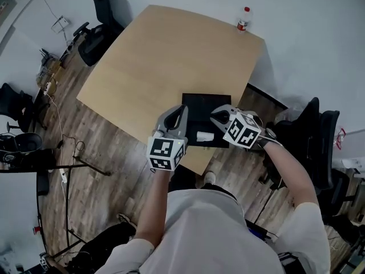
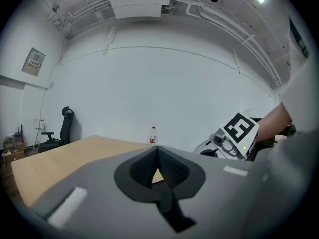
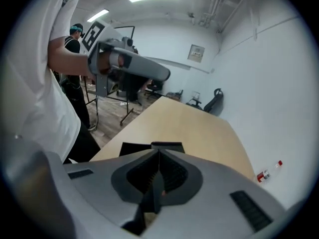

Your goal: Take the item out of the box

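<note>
A flat black box lies at the near edge of the wooden table; its far flaps show past the jaws in the right gripper view. A small white item rests on the box's near part. My left gripper hovers over the box's left edge, jaws shut and empty, aimed at the far wall. My right gripper hangs over the box's right side with its tips pointing left, jaws shut with nothing between them. Each gripper sees the other: the right gripper and the left gripper.
A water bottle stands at the table's far right corner. Black office chairs stand at the far left and close on the right. Cables and gear lie on the wooden floor at the left. A person stands behind.
</note>
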`<state>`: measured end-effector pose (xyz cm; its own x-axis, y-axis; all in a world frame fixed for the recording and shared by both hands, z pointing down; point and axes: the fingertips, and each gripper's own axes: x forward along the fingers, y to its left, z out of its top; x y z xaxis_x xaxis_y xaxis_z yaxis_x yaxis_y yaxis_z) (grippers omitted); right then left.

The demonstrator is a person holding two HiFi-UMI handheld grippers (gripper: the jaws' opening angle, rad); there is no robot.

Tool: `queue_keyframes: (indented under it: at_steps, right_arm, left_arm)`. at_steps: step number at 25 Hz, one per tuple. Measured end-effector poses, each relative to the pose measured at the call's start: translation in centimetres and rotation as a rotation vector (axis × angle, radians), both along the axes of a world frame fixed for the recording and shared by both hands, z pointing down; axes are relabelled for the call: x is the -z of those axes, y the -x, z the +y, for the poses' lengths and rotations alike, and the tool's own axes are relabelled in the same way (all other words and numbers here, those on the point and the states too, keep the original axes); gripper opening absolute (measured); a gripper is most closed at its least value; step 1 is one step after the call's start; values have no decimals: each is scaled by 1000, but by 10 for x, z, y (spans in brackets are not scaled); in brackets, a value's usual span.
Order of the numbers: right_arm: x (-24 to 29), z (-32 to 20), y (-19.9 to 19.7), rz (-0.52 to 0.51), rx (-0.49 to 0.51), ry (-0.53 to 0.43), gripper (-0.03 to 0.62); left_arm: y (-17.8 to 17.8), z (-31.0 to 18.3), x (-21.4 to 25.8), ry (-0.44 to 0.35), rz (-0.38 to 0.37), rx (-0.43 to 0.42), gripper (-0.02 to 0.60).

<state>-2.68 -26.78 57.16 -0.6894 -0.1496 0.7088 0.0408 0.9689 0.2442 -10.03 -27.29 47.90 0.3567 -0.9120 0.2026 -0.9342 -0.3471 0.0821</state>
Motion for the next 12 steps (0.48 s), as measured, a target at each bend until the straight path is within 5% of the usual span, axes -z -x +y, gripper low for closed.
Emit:
queue_keyframes:
  at_steps: [12]
  right_arm:
    - [-95, 15, 5, 242, 176, 128, 14]
  left_arm:
    - [-6, -16, -38, 28, 11, -61, 6]
